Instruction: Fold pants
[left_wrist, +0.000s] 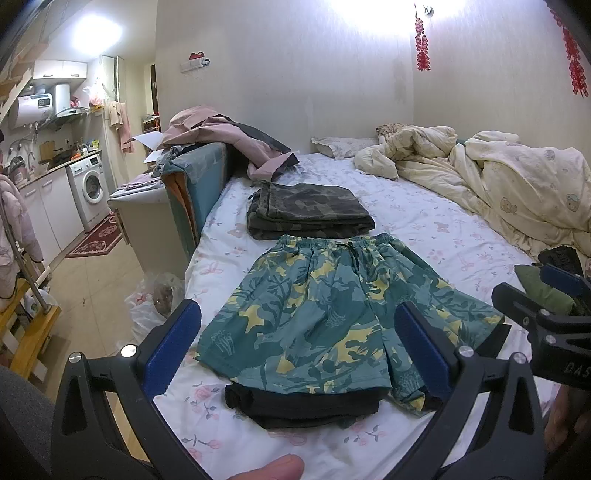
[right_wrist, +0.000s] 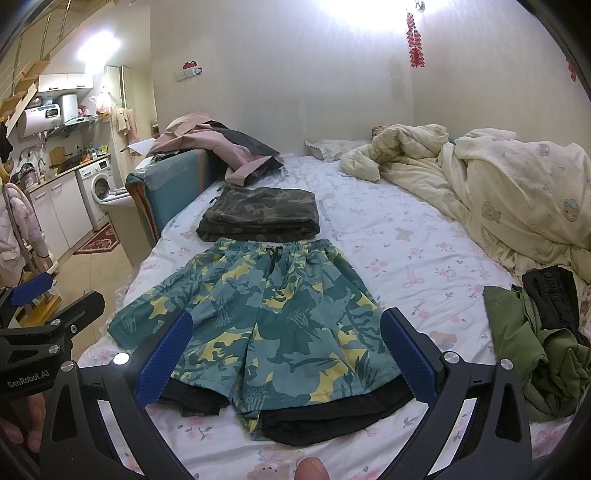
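Shorts first: the teal-and-yellow leaf-print cotton shorts (left_wrist: 332, 314) lie spread flat on the floral white bedsheet (left_wrist: 424, 225), waistband away from you and hems toward you, so both legs are ready to fold. Their near hems rest on a folded black garment (left_wrist: 306, 404), which suggests you are stacking finished pieces there. Beyond the waistband sits a folded camouflage pair of pants (left_wrist: 310, 212), set apart as done work. You hold your left gripper (left_wrist: 299, 354) with its blue-padded jaws spread wide and empty above the hem edge; your right gripper (right_wrist: 284, 360) is likewise spread and holding nothing. A crumpled olive-green garment (right_wrist: 535, 350) waits on the right, probably next in the queue.
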